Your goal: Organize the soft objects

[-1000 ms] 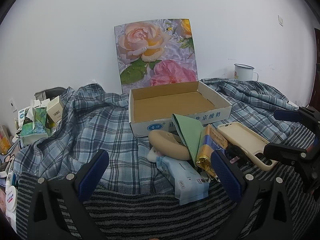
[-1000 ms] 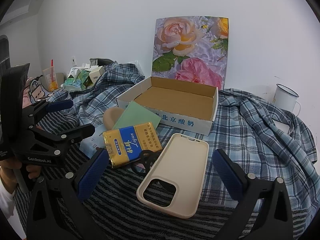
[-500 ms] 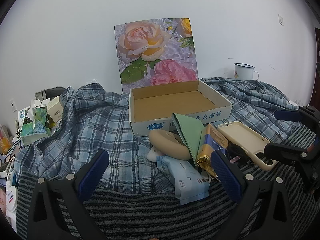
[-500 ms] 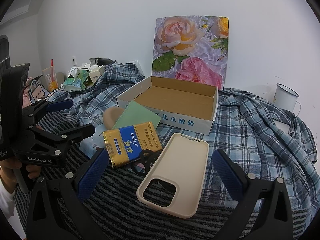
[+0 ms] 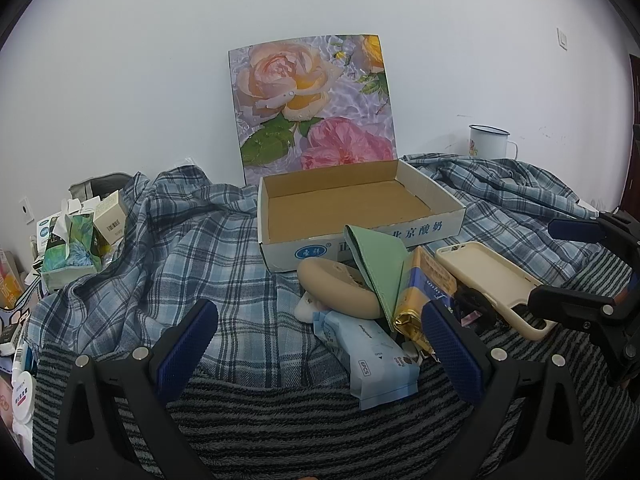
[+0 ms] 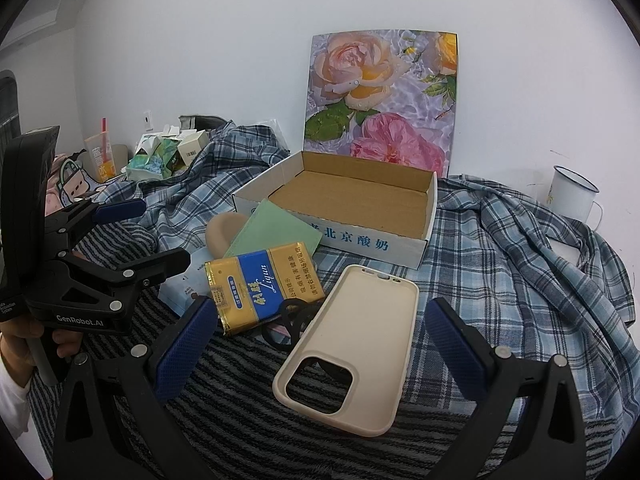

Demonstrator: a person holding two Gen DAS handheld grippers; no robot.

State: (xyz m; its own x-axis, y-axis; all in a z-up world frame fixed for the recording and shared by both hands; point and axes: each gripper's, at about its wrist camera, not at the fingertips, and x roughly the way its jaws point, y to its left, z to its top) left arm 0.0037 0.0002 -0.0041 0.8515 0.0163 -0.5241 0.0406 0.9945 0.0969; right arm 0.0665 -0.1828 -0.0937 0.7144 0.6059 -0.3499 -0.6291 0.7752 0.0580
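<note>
A striped grey towel and a crumpled blue plaid shirt cover the surface below a white wall. The right gripper hangs with jaws wide over a beige phone case; the left gripper is likewise spread and holds nothing. Nearest it lies a wet-wipe pack, then a tan pad, a green folder and a gold-and-blue cigarette pack. Beyond sits an open cardboard box, its rose-printed lid upright. A white enamel mug stands far right.
</note>
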